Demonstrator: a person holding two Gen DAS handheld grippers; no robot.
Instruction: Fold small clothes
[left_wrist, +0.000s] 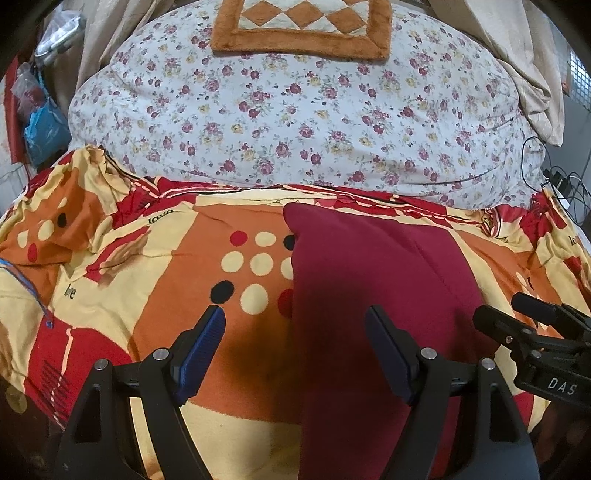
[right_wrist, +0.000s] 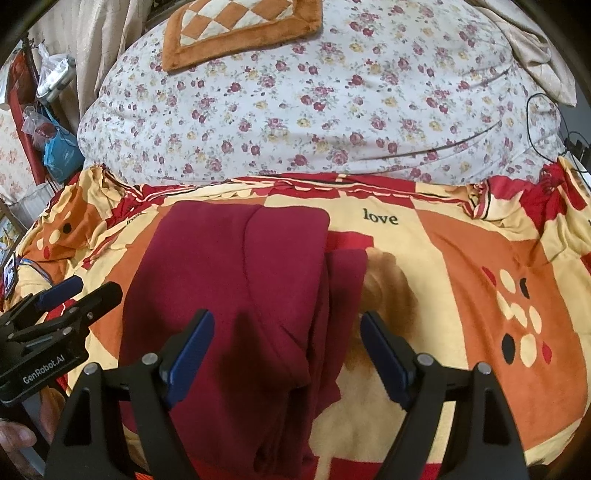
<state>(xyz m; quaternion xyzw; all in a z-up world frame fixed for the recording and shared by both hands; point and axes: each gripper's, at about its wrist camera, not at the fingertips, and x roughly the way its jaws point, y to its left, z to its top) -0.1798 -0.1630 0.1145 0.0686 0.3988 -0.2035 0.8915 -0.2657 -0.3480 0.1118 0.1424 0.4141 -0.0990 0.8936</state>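
A dark red garment (left_wrist: 376, 295) lies folded lengthwise into a long strip on the orange, red and cream bedspread (left_wrist: 166, 280). In the right wrist view the garment (right_wrist: 236, 280) shows layered folds along its right edge. My left gripper (left_wrist: 295, 325) is open above the garment's left edge, with nothing between its blue pads. My right gripper (right_wrist: 286, 328) is open above the garment's right edge, also empty. Each gripper shows at the edge of the other's view: the right one (left_wrist: 532, 325) and the left one (right_wrist: 77, 291).
A floral white duvet (left_wrist: 295, 110) lies behind the bedspread (right_wrist: 461, 258), with a brown checkered cushion (left_wrist: 303, 26) on top. Bags and clutter (left_wrist: 40, 110) stand at the left. Black cables (left_wrist: 561, 177) lie at the right bed edge.
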